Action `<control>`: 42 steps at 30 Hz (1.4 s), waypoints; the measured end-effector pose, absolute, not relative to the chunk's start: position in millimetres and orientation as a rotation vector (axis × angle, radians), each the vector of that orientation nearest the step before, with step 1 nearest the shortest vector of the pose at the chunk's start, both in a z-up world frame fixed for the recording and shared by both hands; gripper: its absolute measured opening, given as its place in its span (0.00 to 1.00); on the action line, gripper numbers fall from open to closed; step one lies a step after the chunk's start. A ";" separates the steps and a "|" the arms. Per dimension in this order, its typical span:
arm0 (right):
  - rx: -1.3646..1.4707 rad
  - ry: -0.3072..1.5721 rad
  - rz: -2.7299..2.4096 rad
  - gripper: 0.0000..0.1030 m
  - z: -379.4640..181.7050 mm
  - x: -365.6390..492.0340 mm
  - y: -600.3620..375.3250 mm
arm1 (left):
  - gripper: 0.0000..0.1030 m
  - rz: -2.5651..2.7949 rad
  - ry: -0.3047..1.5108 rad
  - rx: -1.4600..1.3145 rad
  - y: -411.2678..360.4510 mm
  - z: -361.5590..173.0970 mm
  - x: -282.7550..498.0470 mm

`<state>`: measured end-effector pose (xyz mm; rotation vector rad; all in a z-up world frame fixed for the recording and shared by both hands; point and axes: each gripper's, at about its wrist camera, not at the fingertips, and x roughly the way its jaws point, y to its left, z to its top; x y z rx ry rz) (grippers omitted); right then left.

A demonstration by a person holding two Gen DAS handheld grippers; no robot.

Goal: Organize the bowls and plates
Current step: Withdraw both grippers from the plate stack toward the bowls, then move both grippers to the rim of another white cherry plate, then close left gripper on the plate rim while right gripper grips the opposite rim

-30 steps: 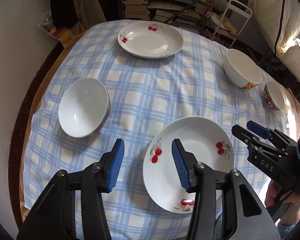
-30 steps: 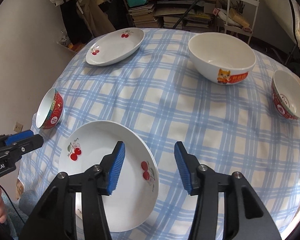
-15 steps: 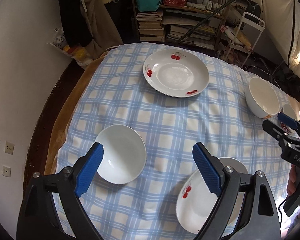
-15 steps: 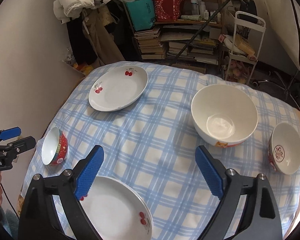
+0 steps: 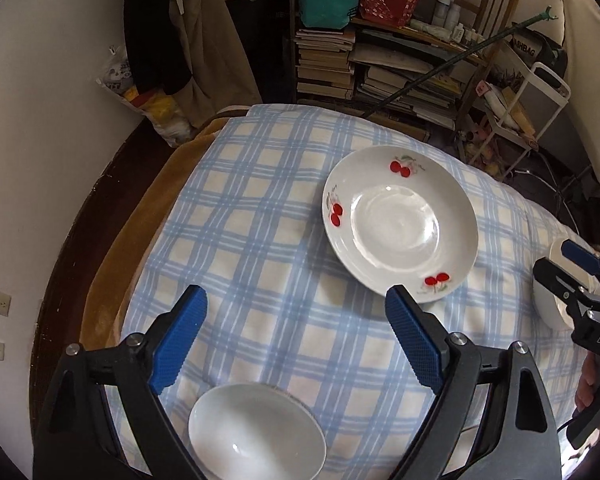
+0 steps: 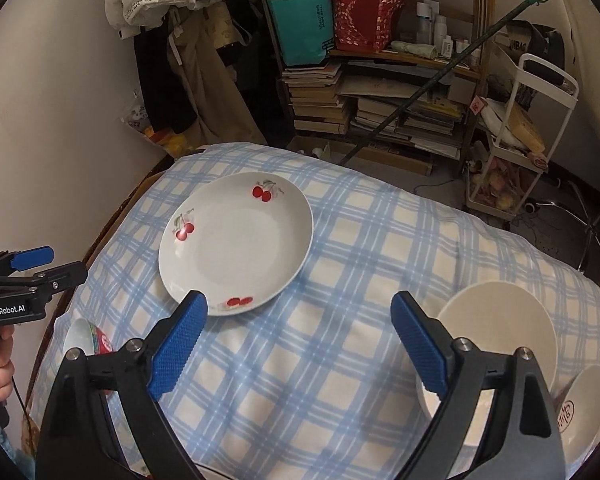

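A white cherry-patterned plate (image 5: 400,224) lies on the blue checked tablecloth (image 5: 268,264); it also shows in the right wrist view (image 6: 236,242). A small white bowl (image 5: 256,436) sits just below my open, empty left gripper (image 5: 296,332). My right gripper (image 6: 298,340) is open and empty above the cloth. A large white bowl (image 6: 500,340) and a small red-patterned bowl (image 6: 584,404) sit at its right. The red-sided bowl (image 6: 88,338) shows at its left.
The table's brown edge (image 5: 112,248) curves at the left beside the white wall. Bookshelves (image 6: 380,92) with stacked books, a white cart (image 6: 528,128) and a slanting green pole (image 6: 432,84) stand beyond the far edge. The other gripper shows at each view's side.
Both grippers have risen and tilted toward the far side; their jaws opened wide. The near cherry plate has dropped out of both views.
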<state>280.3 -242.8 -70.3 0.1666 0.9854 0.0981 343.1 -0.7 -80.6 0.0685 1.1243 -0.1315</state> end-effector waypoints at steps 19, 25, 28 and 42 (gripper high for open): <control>0.162 1.154 0.040 0.61 -153.1 370.3 -238.8 | 0.86 -0.116 1.240 0.104 -14.3 -181.0 416.6; 0.158 1.190 0.065 0.34 -161.8 379.3 -230.0 | 0.66 -0.156 1.285 0.007 -14.1 -189.4 432.7; 0.168 1.189 0.086 0.19 -162.4 383.0 -225.2 | 0.51 -0.172 1.291 -0.048 -17.0 -192.5 439.4; 0.233 1.224 0.100 0.15 -158.9 373.3 -230.9 | 0.11 -0.233 1.348 -0.116 -24.0 -180.0 429.8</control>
